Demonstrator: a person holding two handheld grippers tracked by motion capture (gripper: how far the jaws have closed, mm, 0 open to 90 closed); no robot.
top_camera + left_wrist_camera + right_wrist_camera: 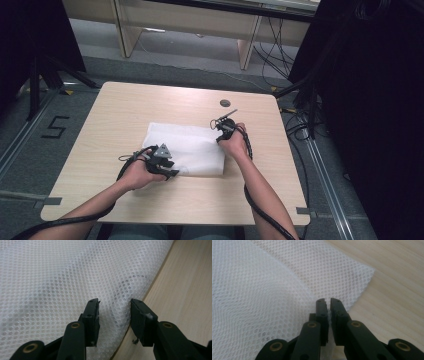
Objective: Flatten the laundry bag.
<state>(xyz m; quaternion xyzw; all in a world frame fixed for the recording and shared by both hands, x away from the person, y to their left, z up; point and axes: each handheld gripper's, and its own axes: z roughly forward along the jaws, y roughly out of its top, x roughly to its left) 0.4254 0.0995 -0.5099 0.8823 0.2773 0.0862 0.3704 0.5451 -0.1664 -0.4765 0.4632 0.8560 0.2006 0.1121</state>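
A white mesh cloth (187,147) lies folded in the middle of the light wooden table (125,110). My left gripper (170,170) is at the cloth's near left corner. In the left gripper view its jaws (113,302) stand apart over the cloth (62,272), with a puckered fold of its edge between them. My right gripper (221,136) is at the cloth's far right corner. In the right gripper view its jaws (328,300) are nearly together, pinching the edge of the upper cloth layer (249,282), which rises from the layer beneath.
A small dark round grommet (225,103) sits in the table behind the cloth. Black cables trail from both grippers along the forearms. Beyond the table stand the legs of a wooden desk (245,50), and black curtains hang at both sides.
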